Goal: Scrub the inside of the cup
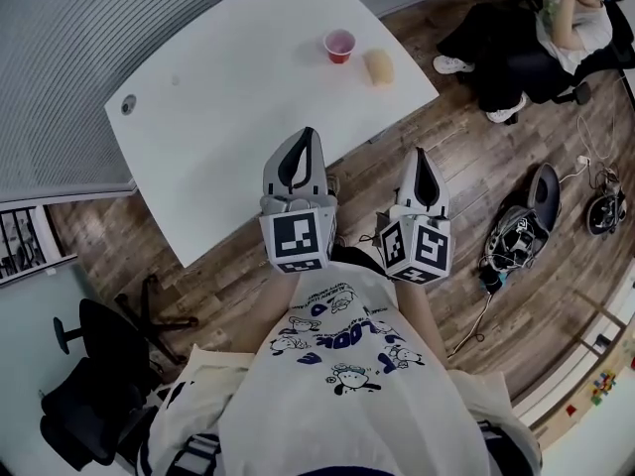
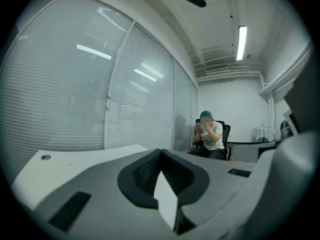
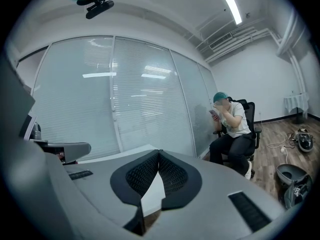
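A small red cup (image 1: 339, 45) stands upright near the far right corner of the white table (image 1: 228, 117), with a tan sponge (image 1: 379, 66) lying just right of it. Neither shows in the gripper views. My left gripper (image 1: 307, 135) is held over the table's near edge, jaws shut with nothing between them. My right gripper (image 1: 423, 155) hangs beside it, just off the table's edge above the wooden floor, also shut and empty. In the left gripper view the left gripper (image 2: 160, 152) points level across the room; in the right gripper view the right gripper (image 3: 158, 154) does the same.
A person sits on a chair (image 1: 556, 28) past the table's far right corner, also seen in the right gripper view (image 3: 232, 129). Cables and gear (image 1: 526, 228) lie on the floor to the right. A black office chair (image 1: 94, 385) stands at the near left. Glass walls with blinds (image 2: 100, 84) run along the left.
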{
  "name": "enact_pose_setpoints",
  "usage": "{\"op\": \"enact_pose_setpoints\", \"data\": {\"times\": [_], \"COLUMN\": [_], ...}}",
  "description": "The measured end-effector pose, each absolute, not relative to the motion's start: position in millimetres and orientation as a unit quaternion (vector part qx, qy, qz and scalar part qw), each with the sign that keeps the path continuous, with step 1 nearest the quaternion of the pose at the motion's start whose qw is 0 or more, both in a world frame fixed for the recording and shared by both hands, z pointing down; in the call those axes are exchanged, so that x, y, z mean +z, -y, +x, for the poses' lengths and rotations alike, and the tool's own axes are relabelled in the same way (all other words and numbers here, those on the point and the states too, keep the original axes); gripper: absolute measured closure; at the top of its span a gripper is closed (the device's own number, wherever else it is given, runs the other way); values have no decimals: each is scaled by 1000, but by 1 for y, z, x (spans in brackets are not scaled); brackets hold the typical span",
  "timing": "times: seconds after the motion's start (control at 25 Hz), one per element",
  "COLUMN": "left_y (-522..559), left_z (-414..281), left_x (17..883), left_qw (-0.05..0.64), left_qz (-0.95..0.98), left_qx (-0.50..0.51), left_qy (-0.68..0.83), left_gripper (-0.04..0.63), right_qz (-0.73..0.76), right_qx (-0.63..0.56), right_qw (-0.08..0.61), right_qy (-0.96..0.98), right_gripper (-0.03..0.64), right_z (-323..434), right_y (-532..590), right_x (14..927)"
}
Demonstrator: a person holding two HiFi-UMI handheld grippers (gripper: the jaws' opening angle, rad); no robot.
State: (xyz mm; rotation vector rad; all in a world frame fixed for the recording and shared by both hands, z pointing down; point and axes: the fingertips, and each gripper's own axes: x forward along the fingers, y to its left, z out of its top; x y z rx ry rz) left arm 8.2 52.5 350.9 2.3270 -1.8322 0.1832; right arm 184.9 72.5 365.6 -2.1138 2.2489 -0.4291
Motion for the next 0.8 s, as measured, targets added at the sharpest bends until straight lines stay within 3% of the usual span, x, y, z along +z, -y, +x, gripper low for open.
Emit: {"op": "enact_pose_setpoints", "data": {"times": [0.8], "left_y": [59], "left_z": [-22], "left_x": [384], "left_qw": [129], "left_qz": [780], "left_qx": [88], "left_qy": [606], "left_gripper": [566], "right_qz": [-699], "right_qx": [-159], "right_qw": [-34], "right_qy": [-696], "right_gripper": [615], "right_z": [174], "right_y": [40], "right_x": [394]}}
